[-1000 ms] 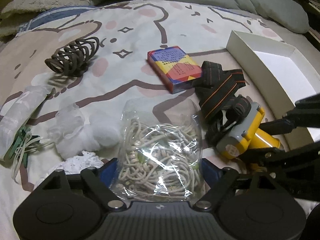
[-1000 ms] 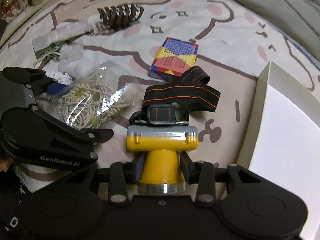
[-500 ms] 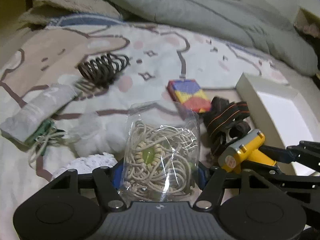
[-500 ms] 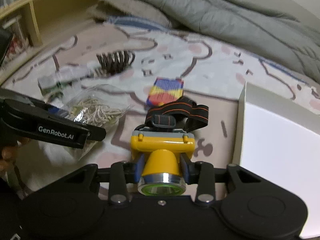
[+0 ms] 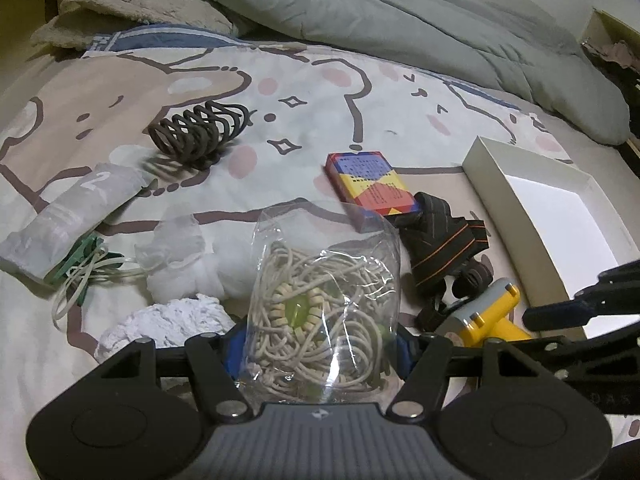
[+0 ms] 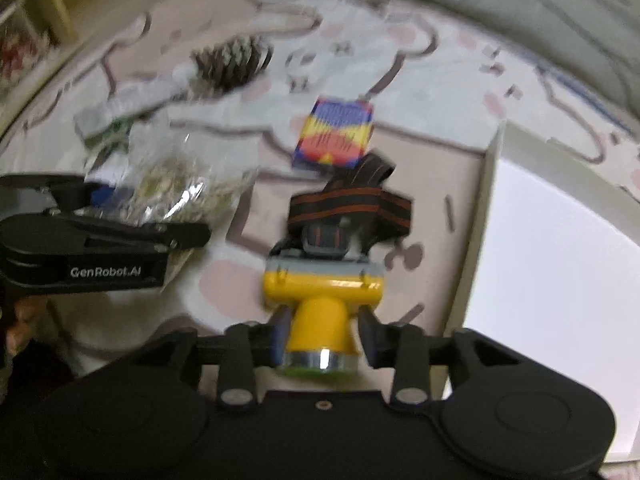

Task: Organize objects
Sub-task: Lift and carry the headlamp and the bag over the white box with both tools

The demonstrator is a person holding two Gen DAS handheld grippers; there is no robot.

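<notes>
- Both loads are up off the bed now; a second ago the clear bag of cord (image 5: 324, 320) lay flat on the cartoon-print bedsheet (image 5: 304, 92), and now it stands upright at lower centre of the left wrist view, clenched between the blue pads of the left tool (image 5: 320, 350)
- The yellow headlamp (image 6: 322, 300) has tipped nose-up since a second ago; its barrel sits between the pads of the right tool (image 6: 322, 334) at lower centre of the right wrist view, the jaws closing further on it, its black-and-orange strap (image 6: 352, 208) trailing above toward the card box
- My read: the picking is done on both sides at once, and the carry to the white cardboard tray (image 5: 492, 168) at the right edge, which shows nothing inside so far, is what comes next
- Count on the bed: one tray; one bag of cord; one headlamp; one colourful card box (image 5: 370, 184) at centre; one dark coiled spring (image 5: 198, 132) upper left; one grey pouch marked 2 (image 5: 72, 216) at left; one green clip with pale elastic (image 5: 82, 266); white fluffy wads at lower left, at least two, hard to separate
- Two tools, both loaded
</notes>
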